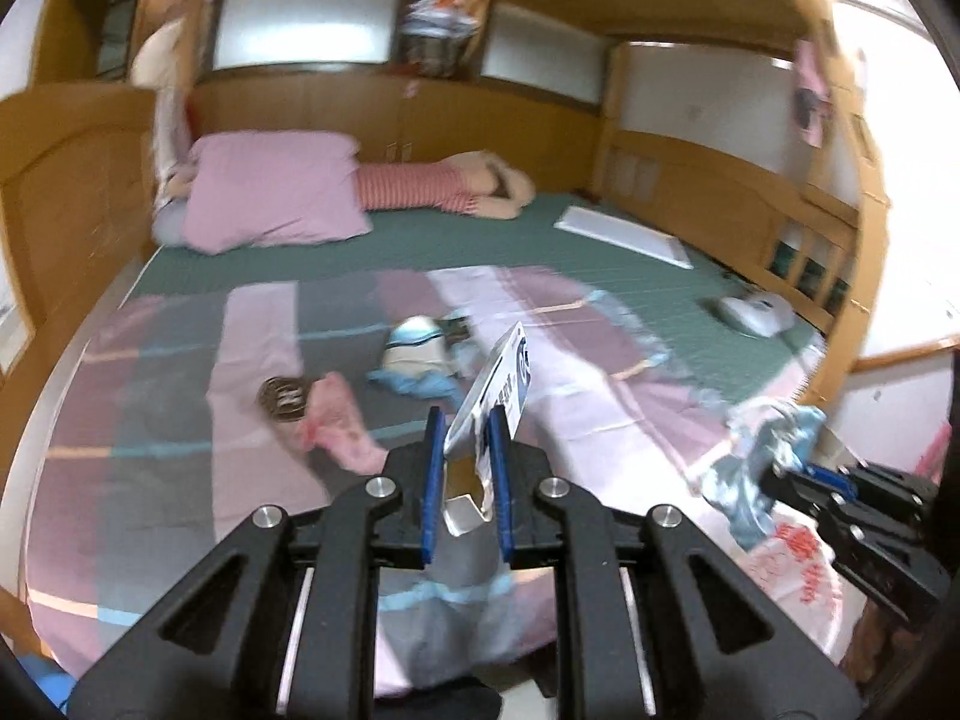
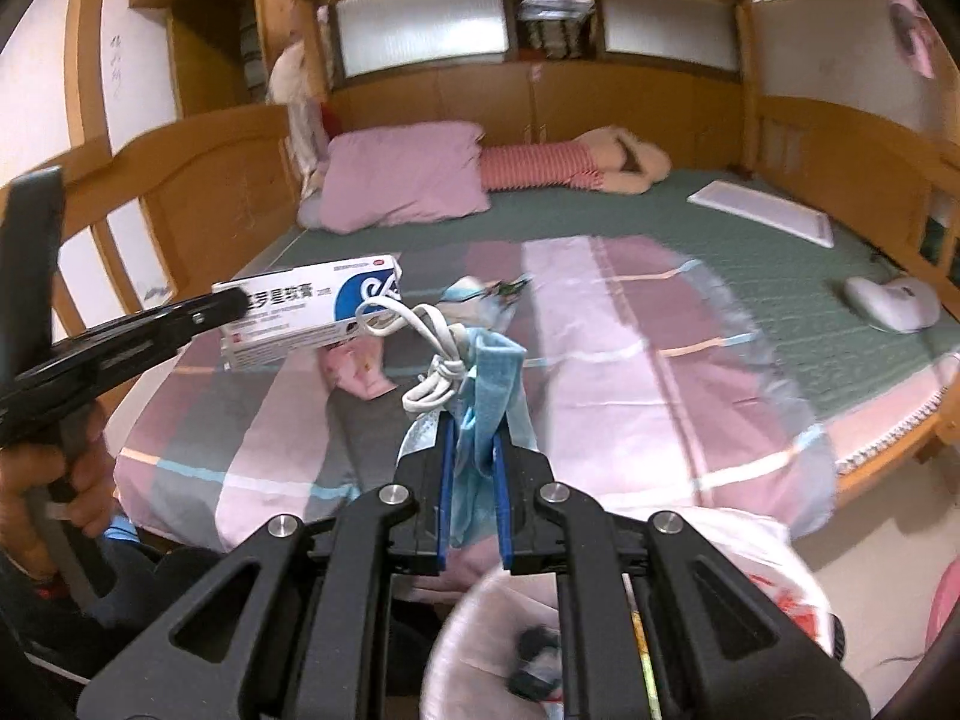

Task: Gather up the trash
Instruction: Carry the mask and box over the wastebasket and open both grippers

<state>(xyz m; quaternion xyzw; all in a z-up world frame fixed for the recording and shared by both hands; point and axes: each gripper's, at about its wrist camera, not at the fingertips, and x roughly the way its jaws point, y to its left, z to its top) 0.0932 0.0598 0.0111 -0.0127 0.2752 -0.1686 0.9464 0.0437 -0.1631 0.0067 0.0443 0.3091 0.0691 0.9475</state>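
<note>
Nearest the right wrist lens, the right gripper [image 2: 471,420] is clamped on a crumpled blue face mask [image 2: 487,396] with its white ear loops [image 2: 429,387] tangled above the blue pads. Below it, at the lower right of the frame, the white trash bag [image 2: 708,546] gapes open with some dark scraps inside.

Over in the left wrist view, the left gripper [image 1: 467,429] is pinched tight on a white and blue medicine box [image 1: 501,381]. That box stands on end between the pads, its long axis running up and slightly to the right of the frame, its open flap end down between the fingers. From the right wrist view the same box lies nearly level, its blue end toward the frame's middle.

Both pieces look lifted clear of the striped quilt [image 1: 198,480], so I'd judge the carry to the bag is under way. Next each gripper needs to come over the bag's mouth and let go.

More litter waits mid-bed: a pink scrap [image 1: 342,420], a round dark thing [image 1: 282,399] and a blue and white bundle [image 1: 420,354].
</note>
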